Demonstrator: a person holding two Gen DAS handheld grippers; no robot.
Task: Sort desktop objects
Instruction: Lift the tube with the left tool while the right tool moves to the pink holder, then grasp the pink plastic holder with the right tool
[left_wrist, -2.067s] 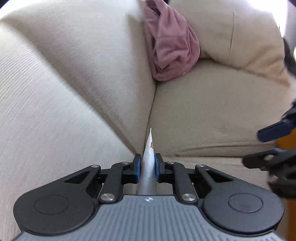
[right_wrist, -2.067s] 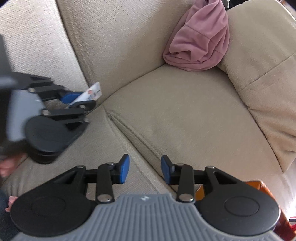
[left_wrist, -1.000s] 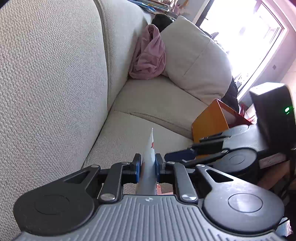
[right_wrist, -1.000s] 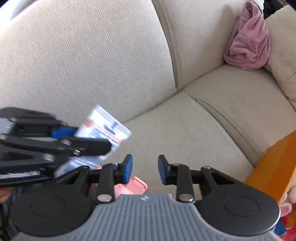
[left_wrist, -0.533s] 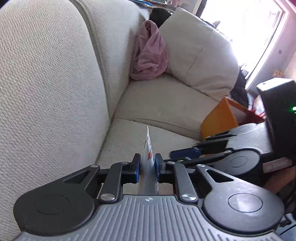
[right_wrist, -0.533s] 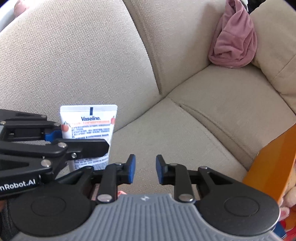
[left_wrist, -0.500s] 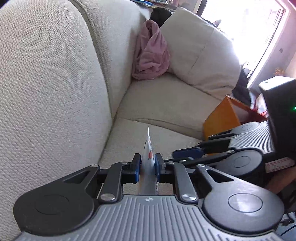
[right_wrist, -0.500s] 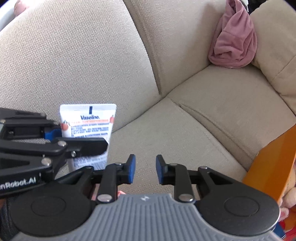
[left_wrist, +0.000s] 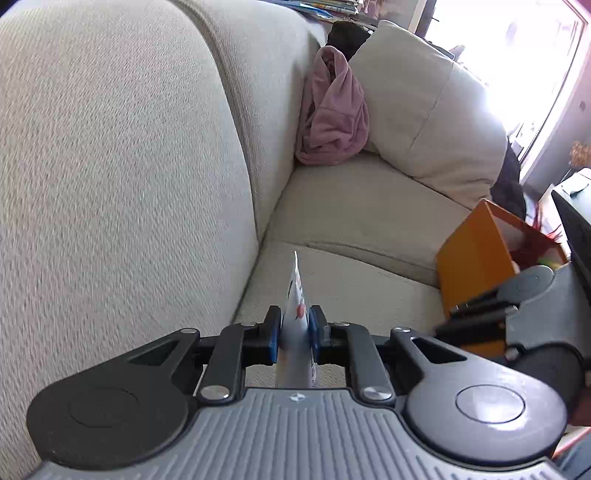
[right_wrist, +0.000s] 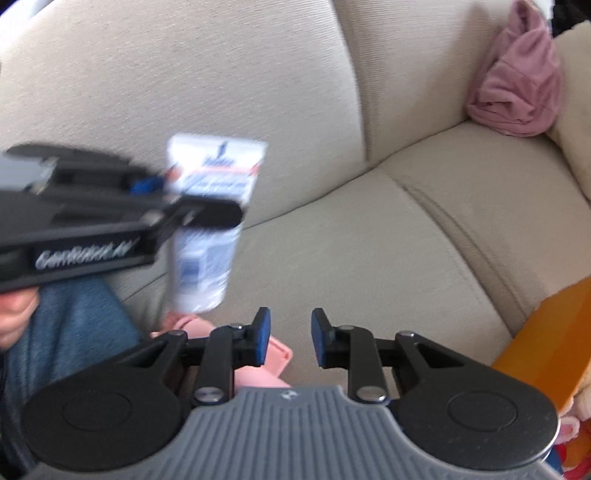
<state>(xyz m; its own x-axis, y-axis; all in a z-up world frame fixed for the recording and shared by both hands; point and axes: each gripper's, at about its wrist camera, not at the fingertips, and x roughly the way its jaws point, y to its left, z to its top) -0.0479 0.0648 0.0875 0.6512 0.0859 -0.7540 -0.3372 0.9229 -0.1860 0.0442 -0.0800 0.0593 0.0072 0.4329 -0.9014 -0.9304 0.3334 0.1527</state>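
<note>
1. The left gripper (left_wrist: 294, 334) is clamped on a white tube (right_wrist: 207, 221), pinched flat between its fingers (left_wrist: 274, 334) near the crimped end, so the tube hangs cap-down and its printed face shows to the right wrist camera.
2. The tube is held in the air above the sofa (left_wrist: 369, 221) seat, beside the person's knee (right_wrist: 74, 325); this looks like a carry toward a sorting spot, not a placement.
3. The right gripper (right_wrist: 290, 338) has nothing in it; its fingers stand partly apart, with only sofa fabric showing in the gap.
4. A pink object (right_wrist: 273, 354) lies on the seat just under the right gripper's left finger, probably the next thing to pick.
5. An orange box (left_wrist: 476, 258) stands by the seat edge, a likely bin for sorted things.
6. A pink cloth (left_wrist: 334, 118) sits wedged in the sofa corner, apart from the work.
</note>
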